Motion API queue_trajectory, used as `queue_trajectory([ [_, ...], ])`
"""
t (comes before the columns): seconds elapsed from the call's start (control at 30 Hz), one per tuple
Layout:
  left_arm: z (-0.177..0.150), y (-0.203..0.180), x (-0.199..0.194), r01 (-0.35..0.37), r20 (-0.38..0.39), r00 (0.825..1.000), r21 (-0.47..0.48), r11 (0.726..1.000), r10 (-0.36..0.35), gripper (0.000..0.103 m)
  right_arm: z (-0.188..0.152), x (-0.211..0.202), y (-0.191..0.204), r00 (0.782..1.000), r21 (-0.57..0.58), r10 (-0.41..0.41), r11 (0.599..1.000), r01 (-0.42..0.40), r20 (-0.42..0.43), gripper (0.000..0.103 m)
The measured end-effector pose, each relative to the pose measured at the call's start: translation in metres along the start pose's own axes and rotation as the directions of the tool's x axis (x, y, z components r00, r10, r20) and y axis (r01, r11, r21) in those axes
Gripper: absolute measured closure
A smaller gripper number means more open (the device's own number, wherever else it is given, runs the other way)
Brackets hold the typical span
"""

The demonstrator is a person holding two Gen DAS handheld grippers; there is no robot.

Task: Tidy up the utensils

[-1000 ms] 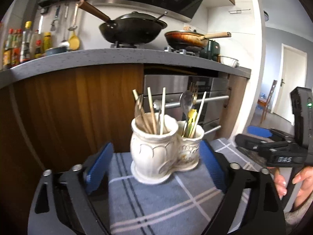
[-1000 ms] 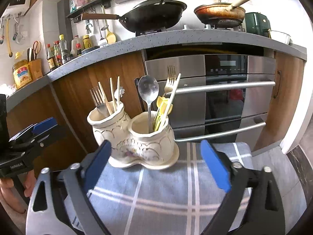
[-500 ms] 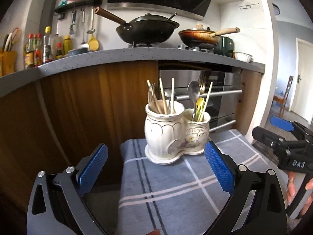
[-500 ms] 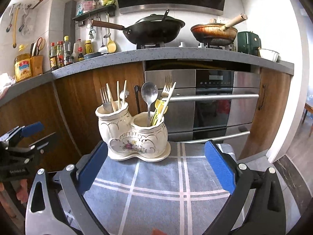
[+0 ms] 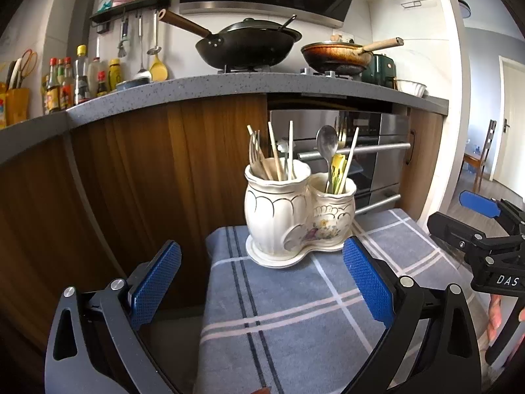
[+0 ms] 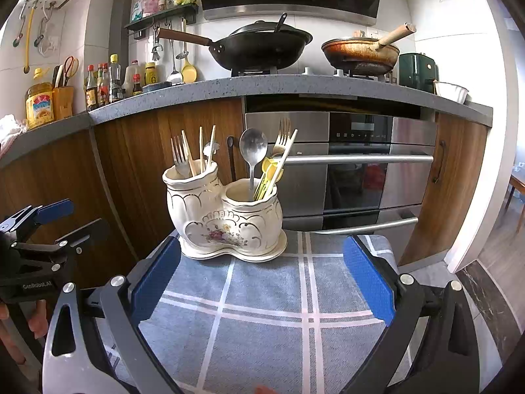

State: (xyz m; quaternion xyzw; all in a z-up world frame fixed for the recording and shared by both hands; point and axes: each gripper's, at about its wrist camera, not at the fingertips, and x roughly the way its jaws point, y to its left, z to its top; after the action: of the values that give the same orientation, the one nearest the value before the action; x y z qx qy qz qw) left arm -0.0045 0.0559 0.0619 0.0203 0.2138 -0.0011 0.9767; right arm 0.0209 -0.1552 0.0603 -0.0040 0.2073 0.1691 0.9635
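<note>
A white ceramic double-pot utensil holder (image 5: 295,216) (image 6: 223,216) stands at the far edge of a blue plaid cloth (image 5: 295,315) (image 6: 269,312). Its left pot holds a fork and chopsticks (image 6: 193,154). Its right pot holds a metal spoon (image 6: 252,151), a fork, a chopstick and yellow utensils. My left gripper (image 5: 262,282) is open and empty, well short of the holder. My right gripper (image 6: 259,282) is open and empty, also short of it. Each gripper shows at the edge of the other's view.
Behind the cloth are wooden cabinet fronts (image 6: 131,170) and a steel oven with bar handles (image 6: 357,159). The grey counter (image 6: 262,85) above carries a black wok, a frying pan and sauce bottles. A doorway with wooden chairs lies far right (image 5: 482,164).
Both grippers have drawn back from the holder, which now looks smaller and farther. Both stayed open and empty. The holder has not moved.
</note>
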Motion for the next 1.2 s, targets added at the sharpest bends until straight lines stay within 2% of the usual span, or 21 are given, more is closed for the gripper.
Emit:
queue_trajectory([
  [1.2,0.0021,-0.0033,0.0023,0.009,-0.008,1.000,0.004,1.000,-0.009,0.005,0.0009,-0.0002,0.0063,1.000,-0.016,0.000,1.000,0.000,0.000,0.005],
])
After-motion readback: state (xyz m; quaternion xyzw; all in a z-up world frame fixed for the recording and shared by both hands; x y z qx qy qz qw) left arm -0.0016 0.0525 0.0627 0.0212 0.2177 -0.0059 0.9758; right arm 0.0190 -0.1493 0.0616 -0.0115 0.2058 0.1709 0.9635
